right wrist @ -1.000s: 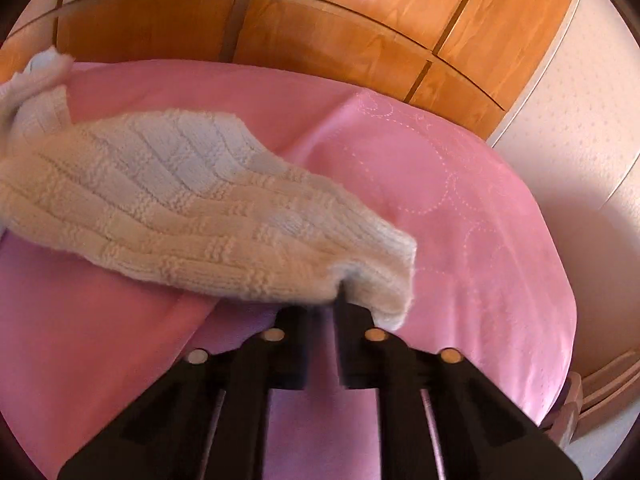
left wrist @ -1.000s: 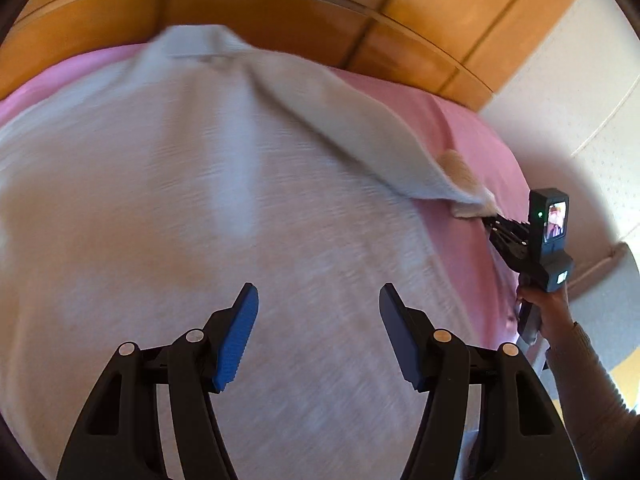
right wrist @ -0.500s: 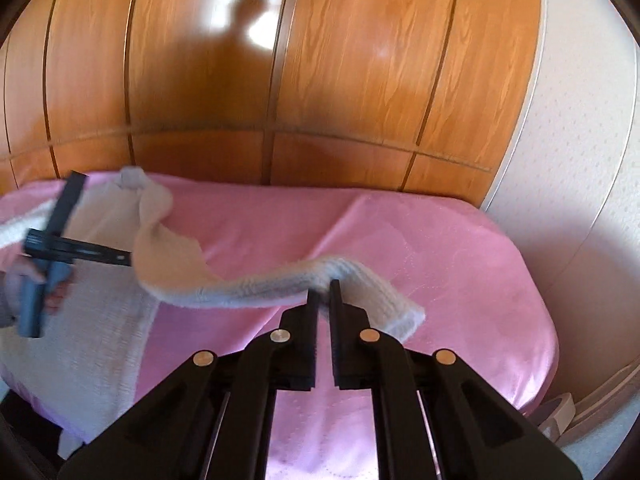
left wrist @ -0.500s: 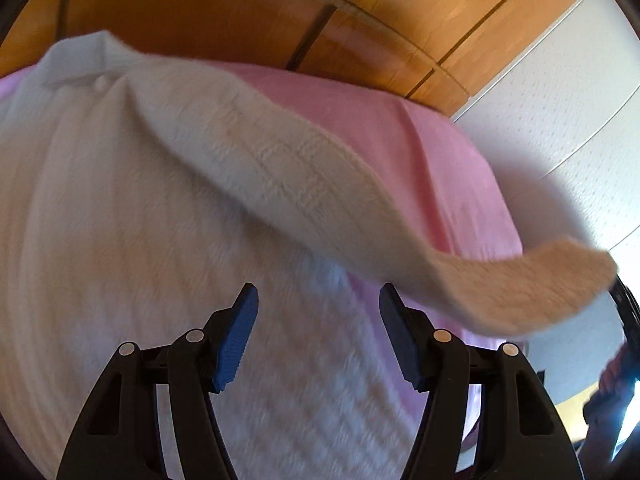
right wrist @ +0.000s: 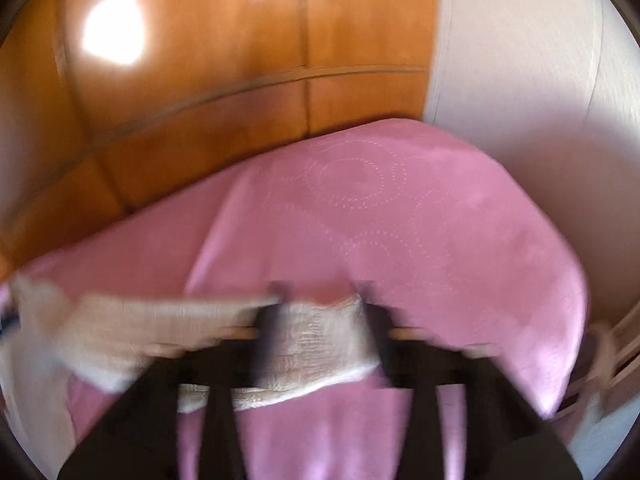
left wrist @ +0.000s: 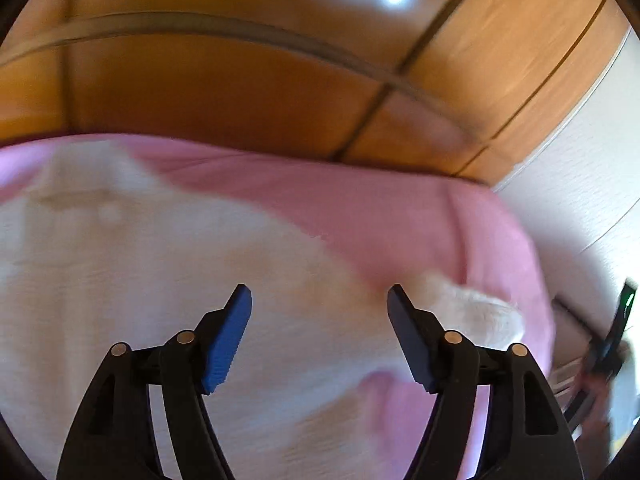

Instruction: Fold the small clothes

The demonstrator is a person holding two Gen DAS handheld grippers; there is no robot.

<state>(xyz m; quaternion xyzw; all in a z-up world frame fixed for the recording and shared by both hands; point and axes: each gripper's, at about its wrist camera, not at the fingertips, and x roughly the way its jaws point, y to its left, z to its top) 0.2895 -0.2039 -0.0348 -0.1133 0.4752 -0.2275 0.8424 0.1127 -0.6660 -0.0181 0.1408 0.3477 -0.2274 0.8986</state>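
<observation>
Your right hand-held gripper [right wrist: 320,300], jaws just opened, releases the cream knitted sweater's sleeve [right wrist: 316,340], lying between them at lower centre on the pink bedspread [right wrist: 440,240]. Your left hand-held gripper [left wrist: 320,300] hovers apart above the sweater body [left wrist: 140,280]. Withdraw cleanly, without snagging the knit.

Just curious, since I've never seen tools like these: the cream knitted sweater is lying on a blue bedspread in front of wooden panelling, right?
Not quite: the bedspread is pink, not blue, as the right wrist view shows most clearly. The only blue is on the pads of the left-hand tool. The rest holds: the cream knitted sweater lies on it, in front of the wooden panelling.
</observation>
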